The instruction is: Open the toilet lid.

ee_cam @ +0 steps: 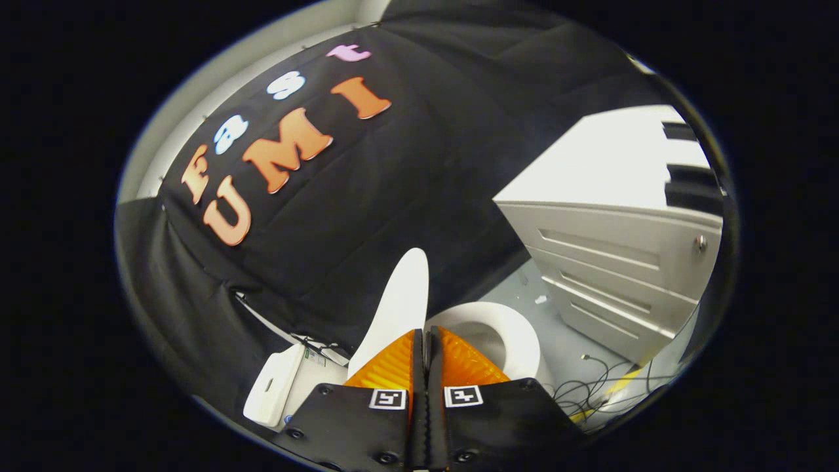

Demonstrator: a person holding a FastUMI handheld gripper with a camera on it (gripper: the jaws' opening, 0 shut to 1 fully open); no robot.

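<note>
The white toilet lid stands raised, tilted back toward the black cloth wall, just ahead of my fingers. Beside it the white seat ring and the open bowl show beyond the fingertips. My gripper is shut, its two fingers pressed together with nothing between them, their tips close to the lower edge of the raised lid. Whether the tips touch the lid I cannot tell.
A white control unit sits on the toilet's side, next to the fingers. A white cabinet with drawers stands on the other side of the toilet. Loose cables lie on the grey floor near the cabinet's base.
</note>
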